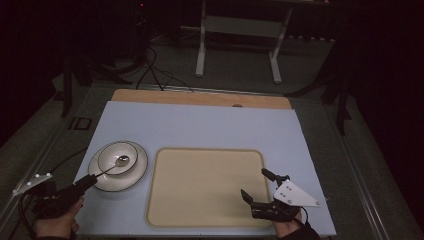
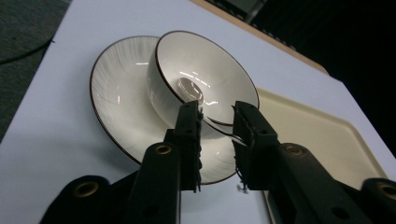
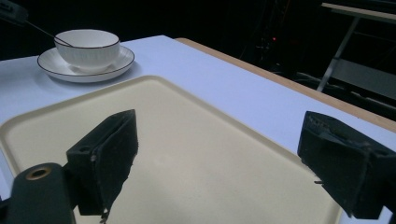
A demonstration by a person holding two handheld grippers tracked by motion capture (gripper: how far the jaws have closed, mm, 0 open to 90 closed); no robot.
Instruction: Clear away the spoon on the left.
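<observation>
Two grippers are at work over a pale blue table (image 1: 210, 125), and the step in hand looks, as a judgement, like taking the spoon (image 2: 196, 93) out of the bowl (image 2: 205, 70). That bowl sits on a saucer (image 2: 116, 102) at the table's left side, just beside a cream tray (image 1: 205, 185) that lies bare. The spoon rests with its head in the bottom of the bowl and its handle slanting out over the rim toward the person. The left gripper (image 2: 217, 126) has its jaws narrowly parted on either side of that handle; the thin metal runs against the inner face of one jaw, but whether both are pressing on it I cannot tell. To do this well, the jaws should close squarely on the handle before any lift, since a thin, smooth handle can swivel in a loose pinch. The lift should go up and back along the handle's own slant, so the spoon head clears the rim without dragging the bowl across the saucer. The right gripper (image 3: 219, 163) hovers wide open above the near right part of the tray, holding nothing, free to steady the bowl if it shifts.
</observation>
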